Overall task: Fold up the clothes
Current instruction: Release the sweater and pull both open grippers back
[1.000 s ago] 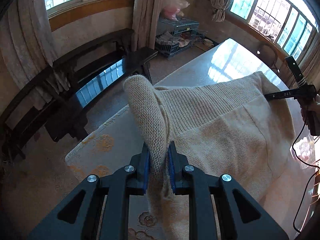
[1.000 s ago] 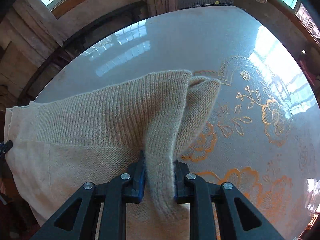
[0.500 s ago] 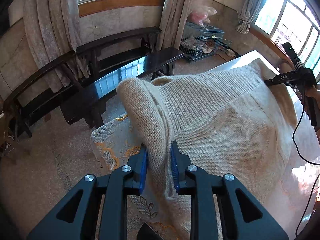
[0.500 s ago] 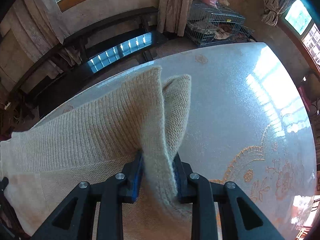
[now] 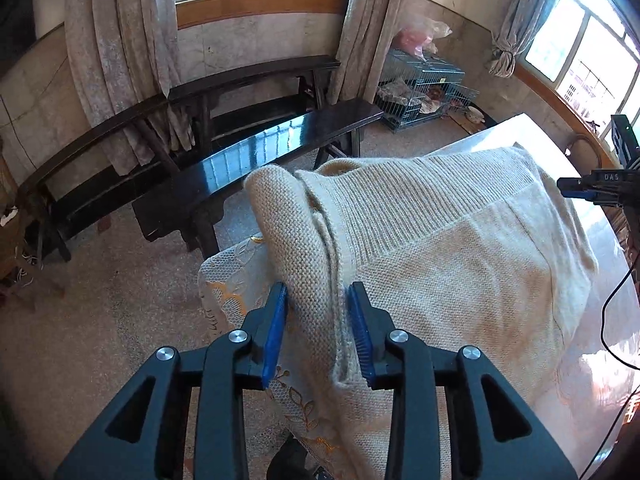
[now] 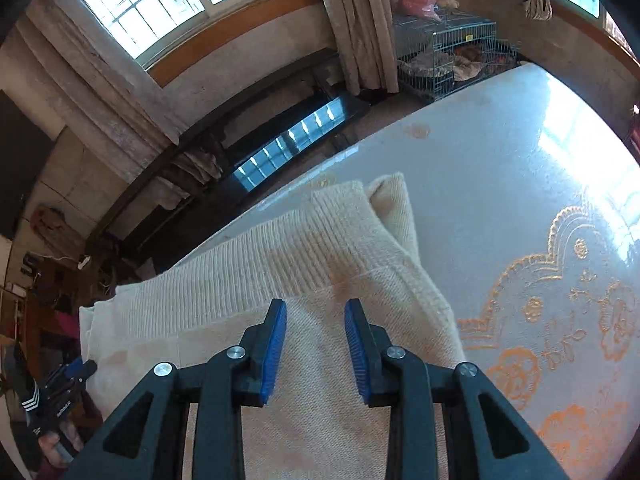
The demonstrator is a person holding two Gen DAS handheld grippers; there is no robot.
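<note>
A beige knit sweater [image 5: 440,260] with a ribbed hem lies spread on the table. One corner of it stands up as a thick fold between the blue pads [image 5: 276,332] of my left gripper [image 5: 318,320]. Those jaws are opening and the fold sits loosely between them. My right gripper [image 6: 316,332] hovers over the sweater [image 6: 280,260], its jaws opening with nothing between them. The cloth under it lies flat. Each gripper shows in the other's view: the right gripper [image 5: 592,188] at the far right, the left gripper [image 6: 68,376] at the lower left in a person's hand [image 6: 52,444].
The table [image 6: 520,200] has a glossy cover with orange flower embroidery, and its lace edge [image 5: 228,280] hangs close to my left gripper. A dark wooden bench [image 5: 260,148] stands beyond that edge. A wire cage [image 5: 424,84] sits by the wall. A black cable [image 5: 612,320] trails at the right.
Both pairs of jaws have widened. The fold that the right gripper pinched has dropped flat onto the table. The left gripper's fold still stands between its pads. Both views swung toward the bench.
</note>
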